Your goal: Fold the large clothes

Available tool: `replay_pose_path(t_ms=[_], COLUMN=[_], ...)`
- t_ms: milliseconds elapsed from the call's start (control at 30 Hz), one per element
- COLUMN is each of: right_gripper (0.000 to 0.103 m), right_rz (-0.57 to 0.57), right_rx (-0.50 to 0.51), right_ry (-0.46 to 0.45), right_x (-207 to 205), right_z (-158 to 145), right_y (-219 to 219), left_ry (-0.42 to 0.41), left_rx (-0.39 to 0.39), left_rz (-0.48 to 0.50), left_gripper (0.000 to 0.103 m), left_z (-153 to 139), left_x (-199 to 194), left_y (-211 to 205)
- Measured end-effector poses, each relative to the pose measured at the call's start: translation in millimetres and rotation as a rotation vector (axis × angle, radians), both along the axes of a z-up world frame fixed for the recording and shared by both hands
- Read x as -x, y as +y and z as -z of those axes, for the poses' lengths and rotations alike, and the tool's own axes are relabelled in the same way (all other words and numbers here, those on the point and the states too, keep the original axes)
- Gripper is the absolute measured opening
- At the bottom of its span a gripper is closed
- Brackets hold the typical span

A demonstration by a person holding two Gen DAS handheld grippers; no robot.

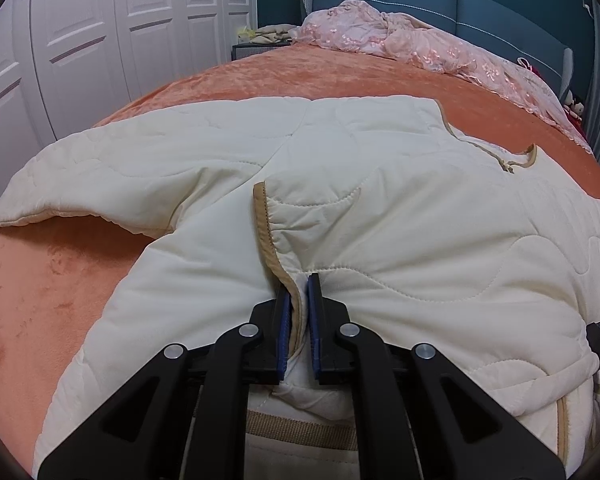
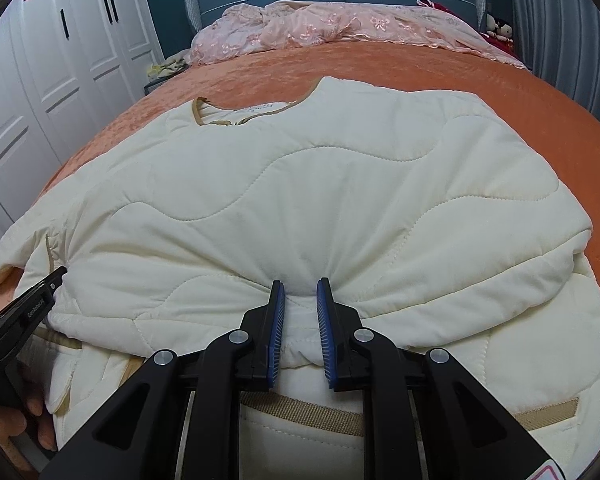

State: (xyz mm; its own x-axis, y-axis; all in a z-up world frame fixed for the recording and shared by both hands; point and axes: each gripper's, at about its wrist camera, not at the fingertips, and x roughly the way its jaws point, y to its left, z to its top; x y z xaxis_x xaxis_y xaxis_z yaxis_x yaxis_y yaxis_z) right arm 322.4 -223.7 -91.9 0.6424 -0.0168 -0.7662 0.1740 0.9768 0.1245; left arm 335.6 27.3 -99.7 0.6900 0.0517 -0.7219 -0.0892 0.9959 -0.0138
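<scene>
Two grippers pinch one quilted cream jacket (image 2: 320,184), spread across the near half of the orange bed (image 2: 440,68).

Left gripper (image 1: 298,284) is clamped on the tan-trimmed cuff, right gripper (image 2: 300,288) on a bunched fold near the bed's front edge, probably to carry both over together; no containers visible.

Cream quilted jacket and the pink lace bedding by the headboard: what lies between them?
Only bare orange bedspread separates the cream quilted jacket from the pink lace bedding; nothing else lies on that stretch. The right wrist view shows it best.
</scene>
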Motion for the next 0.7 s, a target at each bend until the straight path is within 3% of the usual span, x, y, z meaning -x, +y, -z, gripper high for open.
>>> replay_pose_path(t_ms=[200,267,333,400,533,700], right_gripper=[0.015,0.015,0.015,0.015,0.015,0.015], right_rz=[0.003,0.004,0.005,0.006,0.007,0.007], right_rx=[0.032,0.04,0.049,0.052,0.046,0.056], right_ry=[-0.001,0.003,0.003,0.002,-0.002,-0.001], right_x=[-0.3,-0.4,0.1,0.7,1.4,1.6], right_z=[-1.0,-2.5,-3.4,-3.8,-4.3,-4.4], right_y=[2.7,2.9,3.8,4.3,2.7,2.6], left_ry=[0.014,0.041,0.07,0.043,-0.015,0.071], left_rx=[0.026,0.116,0.249,0.32,0.35,0.424], left_rz=[0.003,0.009,0.012,-0.046,-0.177,-0.432], left_gripper=[0.008,0.013,0.03,0.053,0.065,0.068], left_z=[-3.3,-12.2,-25.5,-44.4,-70.2,-45.1], left_x=[-0.8,-2.0,1.1,12.3,23.4,14.6], left_y=[1.6,14.4,38.6,72.7,162.4,300.1])
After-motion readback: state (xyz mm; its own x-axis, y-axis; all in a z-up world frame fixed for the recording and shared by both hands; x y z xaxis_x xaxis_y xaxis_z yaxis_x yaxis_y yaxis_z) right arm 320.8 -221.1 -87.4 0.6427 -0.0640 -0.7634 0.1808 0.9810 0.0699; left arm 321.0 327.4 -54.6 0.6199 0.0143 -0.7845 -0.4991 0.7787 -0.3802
